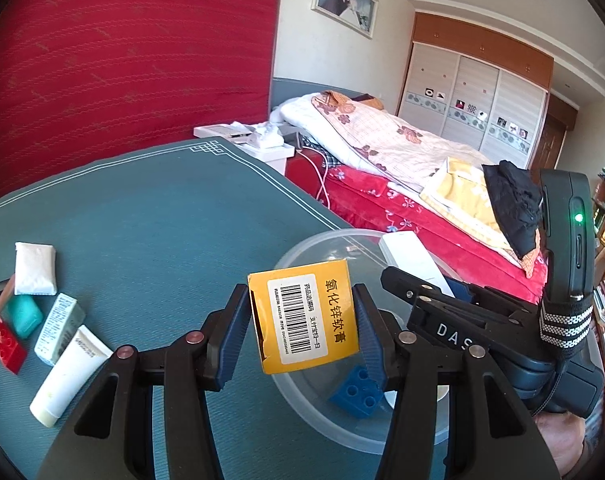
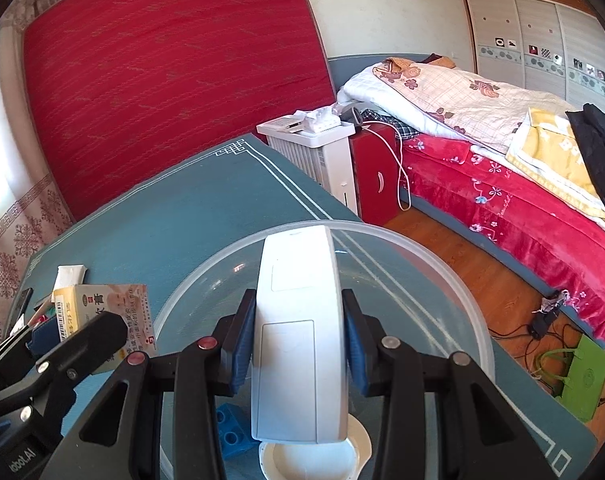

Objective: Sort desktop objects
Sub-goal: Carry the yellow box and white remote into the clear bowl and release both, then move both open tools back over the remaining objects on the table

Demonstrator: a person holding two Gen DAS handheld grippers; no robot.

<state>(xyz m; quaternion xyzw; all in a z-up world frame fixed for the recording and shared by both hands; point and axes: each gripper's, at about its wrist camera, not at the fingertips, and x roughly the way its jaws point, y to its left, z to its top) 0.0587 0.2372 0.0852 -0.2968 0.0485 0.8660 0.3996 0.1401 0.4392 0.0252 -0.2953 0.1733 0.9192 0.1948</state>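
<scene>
Surface: teal cloth-covered table (image 1: 150, 216), white border lines, red mattress (image 1: 122, 60) upright behind, bed (image 1: 402, 152) at right | loose at left: white tube (image 1: 68, 376), red brick (image 1: 4, 344) | left gripper (image 1: 302, 320) clamped on yellow cardboard box (image 1: 304, 316) over clear plastic bowl (image 1: 302, 256) | right gripper (image 2: 298, 340) clamped on white remote (image 2: 298, 332) above same bowl, blue brick (image 1: 356, 392) inside.

My table (image 1: 162, 216) (teal mat) carries a clear bowl (image 1: 302, 248), tube (image 1: 68, 376), red brick (image 1: 6, 344) and white packet (image 1: 35, 268).
</scene>
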